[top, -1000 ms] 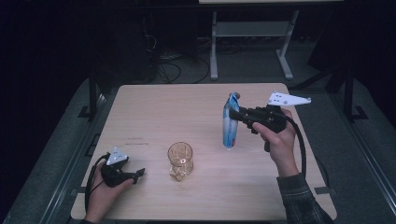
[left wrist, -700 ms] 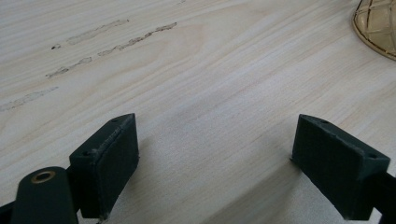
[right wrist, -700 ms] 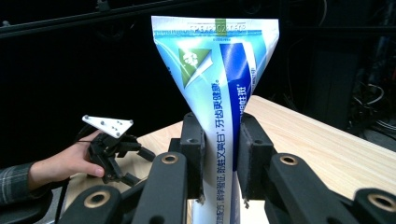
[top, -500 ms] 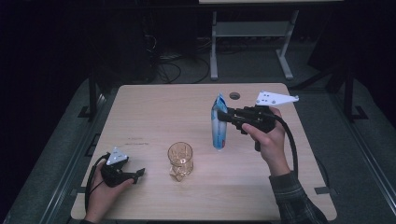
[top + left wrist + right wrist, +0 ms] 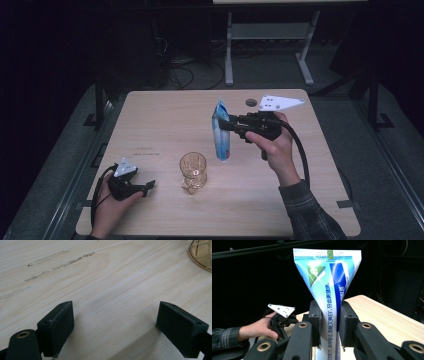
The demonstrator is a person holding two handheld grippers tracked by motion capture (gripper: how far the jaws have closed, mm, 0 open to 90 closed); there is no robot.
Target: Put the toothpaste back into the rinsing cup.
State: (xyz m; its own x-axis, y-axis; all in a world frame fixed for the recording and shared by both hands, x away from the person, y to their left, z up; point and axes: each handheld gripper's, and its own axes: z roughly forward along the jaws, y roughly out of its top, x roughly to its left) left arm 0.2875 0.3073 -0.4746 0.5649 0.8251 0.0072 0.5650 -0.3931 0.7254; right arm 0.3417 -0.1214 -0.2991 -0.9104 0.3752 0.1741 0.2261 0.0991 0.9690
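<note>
Toothpaste tube (image 5: 220,134): clamped upright, crimp upward, in right gripper (image 5: 223,125), hanging above table (image 5: 160,115) beyond glass (image 5: 193,170). Left gripper (image 5: 150,185): jaws open, empty, resting near glass. Advice: centre tube over glass, lower gently.

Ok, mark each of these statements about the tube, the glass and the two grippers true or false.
1. The right gripper is clamped on the toothpaste tube. True.
2. The tube lies flat on the table. False: it hangs in the air, held upright.
3. The amber glass stands upright on the table. True.
4. The left gripper holds the glass. False: its jaws are open, with nothing between them, beside the glass.
</note>
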